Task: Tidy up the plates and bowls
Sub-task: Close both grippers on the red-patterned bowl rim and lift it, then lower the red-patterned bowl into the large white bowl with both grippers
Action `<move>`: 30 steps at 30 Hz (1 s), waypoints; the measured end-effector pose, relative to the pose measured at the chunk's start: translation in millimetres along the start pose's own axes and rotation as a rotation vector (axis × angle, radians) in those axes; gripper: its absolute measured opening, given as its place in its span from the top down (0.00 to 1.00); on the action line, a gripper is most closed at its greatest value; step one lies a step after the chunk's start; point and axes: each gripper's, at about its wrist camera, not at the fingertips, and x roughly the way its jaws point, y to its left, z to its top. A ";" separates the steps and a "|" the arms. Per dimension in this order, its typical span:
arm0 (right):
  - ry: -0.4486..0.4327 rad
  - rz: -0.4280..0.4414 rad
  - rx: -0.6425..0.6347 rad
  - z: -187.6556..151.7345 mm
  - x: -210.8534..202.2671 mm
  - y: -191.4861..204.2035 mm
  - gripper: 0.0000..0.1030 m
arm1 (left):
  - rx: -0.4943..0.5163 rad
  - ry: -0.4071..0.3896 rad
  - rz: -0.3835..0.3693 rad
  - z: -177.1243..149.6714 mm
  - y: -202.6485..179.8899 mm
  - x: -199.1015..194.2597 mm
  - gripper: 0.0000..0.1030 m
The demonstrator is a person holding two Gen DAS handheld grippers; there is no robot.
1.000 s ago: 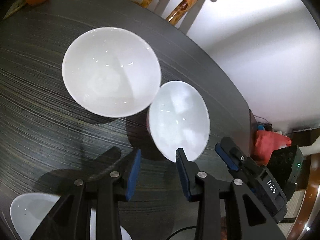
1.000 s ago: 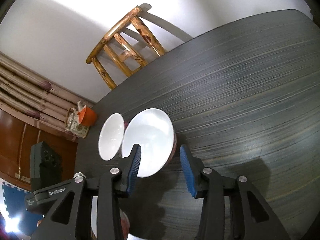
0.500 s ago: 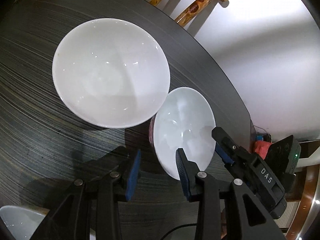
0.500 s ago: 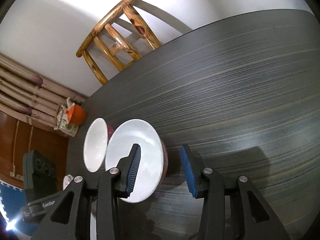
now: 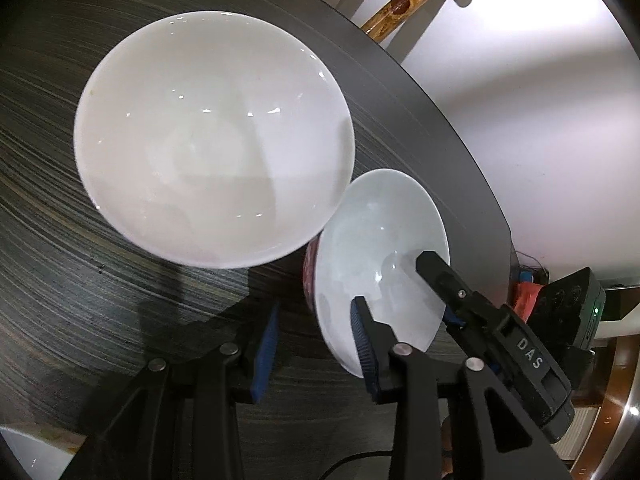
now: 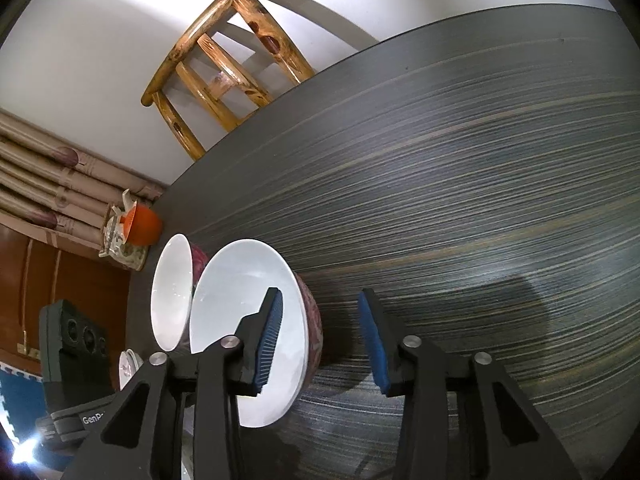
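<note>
Two white bowls with red patterned outsides stand side by side on a dark striped table (image 5: 52, 264). In the left wrist view the large bowl (image 5: 212, 136) is ahead, the smaller bowl (image 5: 380, 256) to its right. My left gripper (image 5: 314, 344) is open, its right finger at the smaller bowl's near rim. My right gripper (image 5: 436, 280) shows there as open, one finger over that bowl's inside. In the right wrist view my right gripper (image 6: 320, 332) is open astride the near bowl's (image 6: 240, 320) right rim; the other bowl (image 6: 170, 288) stands behind.
A wooden chair (image 6: 224, 64) stands at the table's far edge. An orange cup (image 6: 144, 224) and a patterned pot (image 6: 118, 240) sit at the table's left end. Another white dish (image 5: 28, 452) lies near the left gripper's base. The table's right half (image 6: 480, 184) is bare.
Both grippers have moved closer to the bowls. The right gripper's left finger now reaches over the smaller bowl's rim. The bowls have not moved.
</note>
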 end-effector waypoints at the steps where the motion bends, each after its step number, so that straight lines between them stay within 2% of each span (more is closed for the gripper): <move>1: 0.003 0.002 -0.002 0.4 0.7 -0.3 0.71 | 0.005 -0.007 0.001 -0.6 0.1 -1.0 0.67; 3: 0.006 -0.003 -0.015 1.0 1.7 0.3 0.79 | 0.028 -0.012 0.008 -1.2 -3.2 0.5 0.84; 5: 0.014 0.012 -0.029 0.8 2.8 1.2 0.92 | 0.062 -0.012 0.029 -2.3 -9.0 0.5 0.85; 8: 0.008 0.000 -0.050 -3.5 1.4 4.4 0.92 | 0.094 -0.008 0.021 -5.7 -13.2 -1.2 0.86; 11: -0.004 0.039 0.000 -10.6 -9.1 -6.5 0.91 | 0.130 -0.009 0.006 -18.6 -20.2 -12.1 0.88; 18: -0.061 0.070 0.011 -56.9 -59.4 -4.3 0.91 | 0.251 -0.061 0.000 -61.4 -25.7 -71.5 0.88; 24: -0.073 0.116 -0.012 -102.4 -88.9 29.2 0.89 | 0.270 -0.097 0.040 -100.8 12.7 -120.0 0.88; 30: -0.045 0.134 -0.092 -145.3 -82.9 79.3 0.88 | 0.297 -0.141 0.135 -127.5 59.6 -151.6 0.88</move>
